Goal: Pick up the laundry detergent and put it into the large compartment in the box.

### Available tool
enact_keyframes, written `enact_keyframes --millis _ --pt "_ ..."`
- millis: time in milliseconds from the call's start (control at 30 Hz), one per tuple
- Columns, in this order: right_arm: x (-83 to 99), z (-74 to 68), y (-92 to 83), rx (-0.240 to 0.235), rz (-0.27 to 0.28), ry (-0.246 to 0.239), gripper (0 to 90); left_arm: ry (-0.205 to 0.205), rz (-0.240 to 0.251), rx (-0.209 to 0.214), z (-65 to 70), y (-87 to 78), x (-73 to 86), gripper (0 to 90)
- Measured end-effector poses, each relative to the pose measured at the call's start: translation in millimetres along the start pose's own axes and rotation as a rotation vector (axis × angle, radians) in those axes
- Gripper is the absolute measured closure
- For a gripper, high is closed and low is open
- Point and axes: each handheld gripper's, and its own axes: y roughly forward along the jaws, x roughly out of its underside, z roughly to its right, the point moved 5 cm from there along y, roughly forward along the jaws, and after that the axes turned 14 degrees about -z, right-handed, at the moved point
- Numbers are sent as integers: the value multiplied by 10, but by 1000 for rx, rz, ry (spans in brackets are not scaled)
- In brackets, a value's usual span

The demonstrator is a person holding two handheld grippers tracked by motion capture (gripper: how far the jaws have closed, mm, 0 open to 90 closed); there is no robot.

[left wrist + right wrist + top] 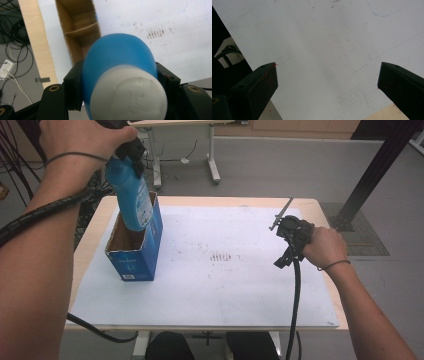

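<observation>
Clamping the blue bottle point(117, 57) just below its white cap point(130, 95), the left gripper point(120, 85) has its black jaws pressed against both sides of the neck, so the bottle hangs base-down. That grip near the top leaves the body free to slide into the open blue carton point(135, 247) standing at the left of the white mat point(225, 285); the bottle's base already dips into the carton's mouth, tilted slightly. The left hand point(82, 140) is raised high above the carton, forearm angled steeply down. The right gripper point(327, 82) has its jaws spread wide with nothing between them, resting low over the mat at the table's point(310, 205) right side, likely waiting.
</observation>
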Motion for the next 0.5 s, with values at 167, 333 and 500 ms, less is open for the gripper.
enact_keyframes --millis 167,333,500 --pt "10 8 -4 1 -2 5 28 -47 16 4 -182 16 18 377" --pt "27 28 -5 1 -1 12 28 -78 26 1 -280 18 24 378" --pt "30 38 9 1 -3 13 28 -98 22 -6 -320 47 9 377"
